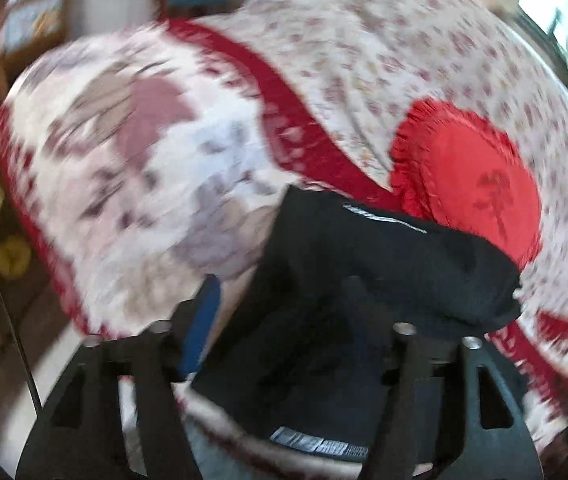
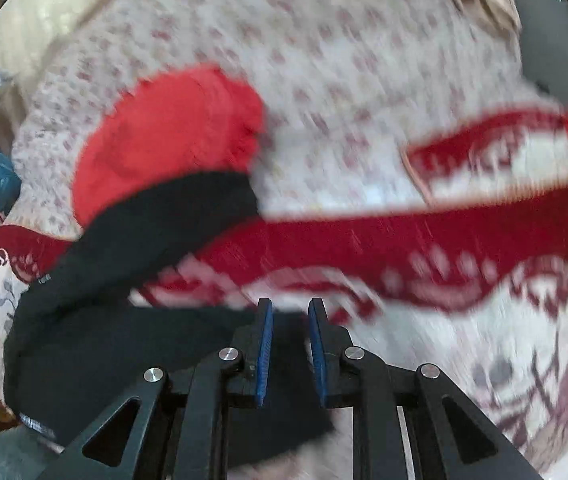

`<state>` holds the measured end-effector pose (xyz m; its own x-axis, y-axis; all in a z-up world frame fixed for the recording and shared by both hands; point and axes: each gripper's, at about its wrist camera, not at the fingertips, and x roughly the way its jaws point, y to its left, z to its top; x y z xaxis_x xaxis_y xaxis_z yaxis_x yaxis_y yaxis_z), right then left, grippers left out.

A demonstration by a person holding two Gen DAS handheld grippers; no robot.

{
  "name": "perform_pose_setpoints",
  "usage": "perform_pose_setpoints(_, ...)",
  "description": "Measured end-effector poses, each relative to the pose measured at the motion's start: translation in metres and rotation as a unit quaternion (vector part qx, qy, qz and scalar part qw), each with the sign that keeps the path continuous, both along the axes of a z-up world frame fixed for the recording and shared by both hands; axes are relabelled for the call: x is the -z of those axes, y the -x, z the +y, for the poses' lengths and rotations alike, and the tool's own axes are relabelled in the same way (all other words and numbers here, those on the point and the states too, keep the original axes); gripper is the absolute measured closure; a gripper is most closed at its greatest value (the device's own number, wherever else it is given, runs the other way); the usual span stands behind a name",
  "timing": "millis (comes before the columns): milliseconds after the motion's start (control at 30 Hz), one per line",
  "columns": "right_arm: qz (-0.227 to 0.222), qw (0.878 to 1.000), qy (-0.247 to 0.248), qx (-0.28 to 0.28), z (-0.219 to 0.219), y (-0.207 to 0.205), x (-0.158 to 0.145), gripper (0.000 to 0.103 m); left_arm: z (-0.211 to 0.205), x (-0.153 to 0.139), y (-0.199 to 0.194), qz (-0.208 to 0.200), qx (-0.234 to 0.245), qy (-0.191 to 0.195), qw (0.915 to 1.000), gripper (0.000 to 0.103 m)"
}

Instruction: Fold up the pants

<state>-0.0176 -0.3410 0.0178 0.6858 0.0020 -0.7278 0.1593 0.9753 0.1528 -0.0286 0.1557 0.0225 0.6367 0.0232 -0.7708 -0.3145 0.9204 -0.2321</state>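
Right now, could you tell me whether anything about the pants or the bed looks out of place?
The black pants lie bunched rather than flat, with one end draped over the red heart-shaped cushion on the floral bedspread. Both views are blurred; nothing looks damaged.

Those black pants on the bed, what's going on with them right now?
A person is folding the black pants on a flowered bedspread, working with a handheld gripper in each hand. The pants lie bunched in a heap beside a red cushion. The right gripper has its blue fingers slightly apart over the cloth's edge with nothing pinched between them. The left gripper's fingers are spread wide; only one shows, the pants hide the other. Neither seems to hold the pants.
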Motion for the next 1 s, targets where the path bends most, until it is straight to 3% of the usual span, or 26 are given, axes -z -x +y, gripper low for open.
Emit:
perform_pose_setpoints(100, -0.032, 0.998, 0.006, -0.057, 0.04, -0.022, -0.005, 0.082, -0.037, 0.013, -0.034, 0.011, 0.037, -0.051, 0.998, 0.036)
perform_pose_setpoints(233, -0.017, 0.991, 0.033, -0.13, 0.079, -0.044, 0.021, 0.081, -0.068, 0.032, -0.053, 0.016, 0.075, -0.108, 0.9912, 0.036)
perform_pose_setpoints(300, 0.023, 0.985, 0.053, -0.16, 0.091, -0.048, 0.039, 0.082, -0.073, 0.036, -0.049, 0.004, 0.092, -0.1, 0.9907, 0.036)
perform_pose_setpoints(433, 0.098, 0.981, 0.042, -0.159, 0.083, -0.053, 0.066, 0.081, -0.089, 0.043, -0.046, 0.002, 0.099, -0.142, 0.9848, 0.036)
perform_pose_setpoints(533, 0.11, 0.982, 0.005, -0.156, 0.071, -0.054, 0.073, 0.078, -0.097, 0.042, -0.047, -0.002, 0.102, -0.149, 0.9837, 0.036)
perform_pose_setpoints(633, 0.102, 0.981, -0.022, -0.166, 0.071, -0.053, 0.075, 0.062, -0.099, 0.041, -0.048, -0.006, 0.105, -0.141, 0.9844, 0.036)
perform_pose_setpoints(733, 0.096, 0.98, -0.003, -0.174, 0.084, -0.051, 0.076, 0.053, -0.1, 0.042, -0.048, -0.005, 0.105, -0.133, 0.9854, 0.036)
perform_pose_setpoints(800, 0.095, 0.979, -0.001, -0.182, 0.091, -0.05, 0.078, 0.038, -0.099, 0.043, -0.049, -0.002, 0.106, -0.123, 0.9868, 0.036)
perform_pose_setpoints(867, 0.099, 0.976, 0.003, -0.194, 0.095, -0.05, 0.08, 0.032, -0.099, 0.043, -0.049, 0.001, 0.105, -0.114, 0.9879, 0.036)
perform_pose_setpoints(1000, 0.097, 0.972, 0.051, -0.209, 0.106, -0.038, 0.082, 0.03, -0.1, 0.043, -0.048, 0.002, 0.104, -0.108, 0.9887, 0.036)
